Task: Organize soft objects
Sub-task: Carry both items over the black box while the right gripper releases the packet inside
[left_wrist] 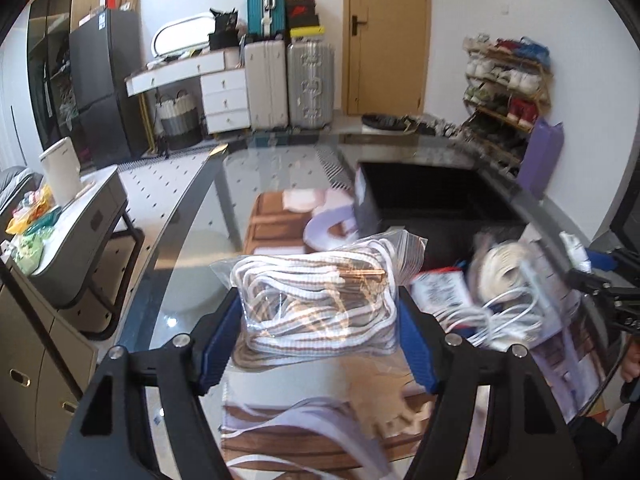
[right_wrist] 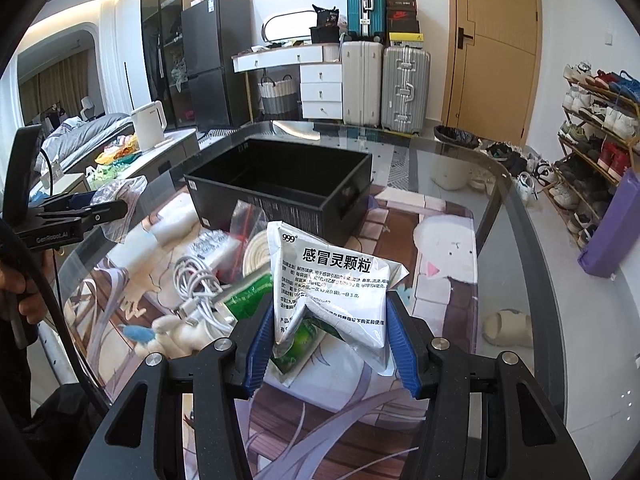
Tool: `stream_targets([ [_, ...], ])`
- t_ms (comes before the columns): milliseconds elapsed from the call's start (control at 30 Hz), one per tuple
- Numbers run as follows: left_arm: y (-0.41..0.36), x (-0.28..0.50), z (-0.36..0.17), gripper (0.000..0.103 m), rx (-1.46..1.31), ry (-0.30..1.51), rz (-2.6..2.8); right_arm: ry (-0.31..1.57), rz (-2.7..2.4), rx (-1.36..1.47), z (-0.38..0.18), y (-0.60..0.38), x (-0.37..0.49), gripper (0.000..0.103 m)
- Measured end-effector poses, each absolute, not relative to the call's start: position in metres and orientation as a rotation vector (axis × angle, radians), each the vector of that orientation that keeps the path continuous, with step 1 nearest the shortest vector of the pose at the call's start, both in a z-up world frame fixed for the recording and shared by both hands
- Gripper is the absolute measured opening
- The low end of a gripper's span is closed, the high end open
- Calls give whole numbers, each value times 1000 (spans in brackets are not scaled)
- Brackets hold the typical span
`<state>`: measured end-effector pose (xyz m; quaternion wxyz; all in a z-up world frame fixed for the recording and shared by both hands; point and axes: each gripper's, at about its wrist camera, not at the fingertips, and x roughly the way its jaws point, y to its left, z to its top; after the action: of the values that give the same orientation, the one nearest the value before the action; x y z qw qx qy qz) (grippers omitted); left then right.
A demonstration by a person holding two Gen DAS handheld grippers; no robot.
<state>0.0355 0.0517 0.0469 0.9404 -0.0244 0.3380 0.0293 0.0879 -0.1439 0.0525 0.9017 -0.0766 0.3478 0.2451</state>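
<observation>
Glass makes up the round surface (right_wrist: 460, 184), and a picture mat shows through it. Suitcases and a shoe rack stand by the far wall. On the surface sits a black box (right_wrist: 280, 184) with nothing in it, likely the place where the soft things go.

The left gripper (left_wrist: 320, 312) pinches a clear bag of striped cord (left_wrist: 316, 304) from both sides and holds it up off the surface. The right gripper (right_wrist: 328, 328) squeezes a silver medicine packet (right_wrist: 332, 292), which bends in the middle because it is soft.

Just in front of the box lies a pile: white cables (right_wrist: 196, 292), a green packet (right_wrist: 248, 296) and a small plush toy (right_wrist: 160, 332). Those probably get sorted too.
</observation>
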Motion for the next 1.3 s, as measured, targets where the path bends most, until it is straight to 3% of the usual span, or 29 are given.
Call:
stream_targets([
  [800,22,96,77,73,-98,617,-20,646,587,-143,93,-93,141,52],
  [1300,10,146,69,74,-133,647,-24,671,620,-122,87,-64,187,52],
])
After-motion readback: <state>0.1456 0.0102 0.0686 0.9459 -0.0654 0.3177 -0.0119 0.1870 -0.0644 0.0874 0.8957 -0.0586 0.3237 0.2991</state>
